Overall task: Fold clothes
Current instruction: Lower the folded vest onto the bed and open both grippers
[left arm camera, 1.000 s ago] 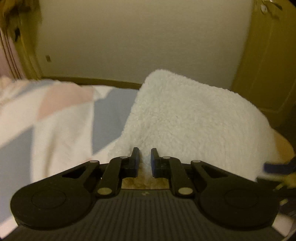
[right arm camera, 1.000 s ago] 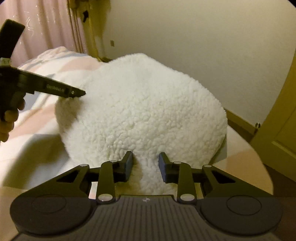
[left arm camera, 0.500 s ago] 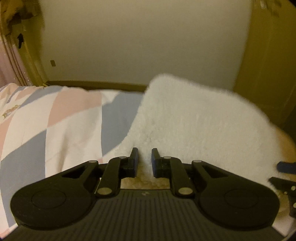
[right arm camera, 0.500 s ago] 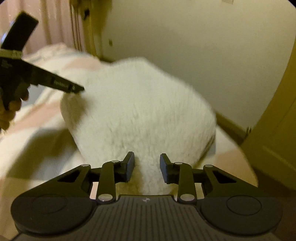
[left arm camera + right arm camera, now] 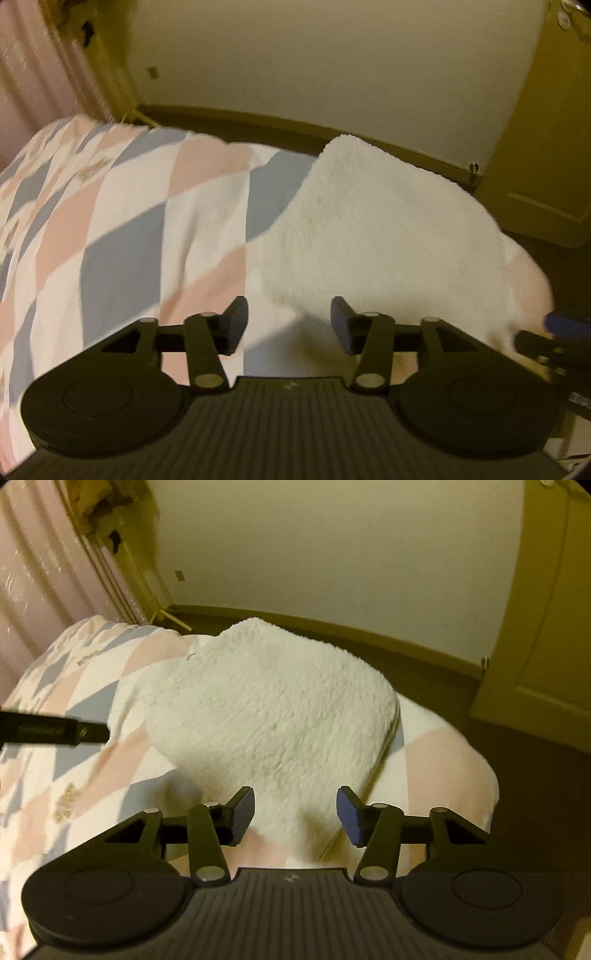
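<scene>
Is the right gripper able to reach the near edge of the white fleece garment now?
Probably yes. The right gripper is open, and the white fleece garment lies flat on the bedspread directly ahead of the jaws, with nothing between them.

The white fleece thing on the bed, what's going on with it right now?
A person with a gripper in each hand is folding clothes on a bed. The white fleece garment lies as a folded bundle on the checked bedspread, near the bed's corner. Both the left gripper and the right gripper are open, with nothing between their fingers, positioned at the garment's near edge. It looks released, with the fold set down.
</scene>
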### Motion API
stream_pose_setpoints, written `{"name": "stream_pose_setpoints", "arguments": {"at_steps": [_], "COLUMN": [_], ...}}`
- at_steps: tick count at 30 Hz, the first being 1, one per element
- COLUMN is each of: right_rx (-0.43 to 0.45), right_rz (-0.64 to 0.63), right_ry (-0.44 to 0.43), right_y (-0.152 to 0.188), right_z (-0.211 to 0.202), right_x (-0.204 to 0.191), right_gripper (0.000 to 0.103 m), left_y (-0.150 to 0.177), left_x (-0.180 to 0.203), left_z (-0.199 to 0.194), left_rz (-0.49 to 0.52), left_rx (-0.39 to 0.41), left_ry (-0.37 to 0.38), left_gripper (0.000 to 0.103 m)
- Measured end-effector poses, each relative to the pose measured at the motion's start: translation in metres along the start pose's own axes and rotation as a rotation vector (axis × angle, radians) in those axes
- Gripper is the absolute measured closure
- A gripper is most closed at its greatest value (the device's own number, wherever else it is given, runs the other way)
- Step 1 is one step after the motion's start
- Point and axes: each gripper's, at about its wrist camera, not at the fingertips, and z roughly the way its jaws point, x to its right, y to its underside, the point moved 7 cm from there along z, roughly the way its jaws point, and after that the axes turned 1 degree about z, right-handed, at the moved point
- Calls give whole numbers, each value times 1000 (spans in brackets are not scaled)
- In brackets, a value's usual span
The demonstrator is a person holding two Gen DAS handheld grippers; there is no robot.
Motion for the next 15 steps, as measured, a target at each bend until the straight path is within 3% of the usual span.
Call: {"name": "stream_pose_setpoints", "arguments": {"at_steps": [3, 7, 15], "right_rx": [-10, -2, 24], "right_rz": [34, 62, 79], "right_ry": [-16, -36, -51], "right_y": [5, 13, 24], "right_z": [-21, -55, -114], "right_x": [-4, -7, -13], "right_gripper": [35, 28, 26], "left_y": [15, 27, 39], "left_x": [1, 0, 4], "left_z": [-32, -61, -128], "left_rz": [-16, -30, -25], "left_rx": [-9, -23, 24], "left_ry": [-11, -24, -44], "left_gripper": [39, 38, 20]}}
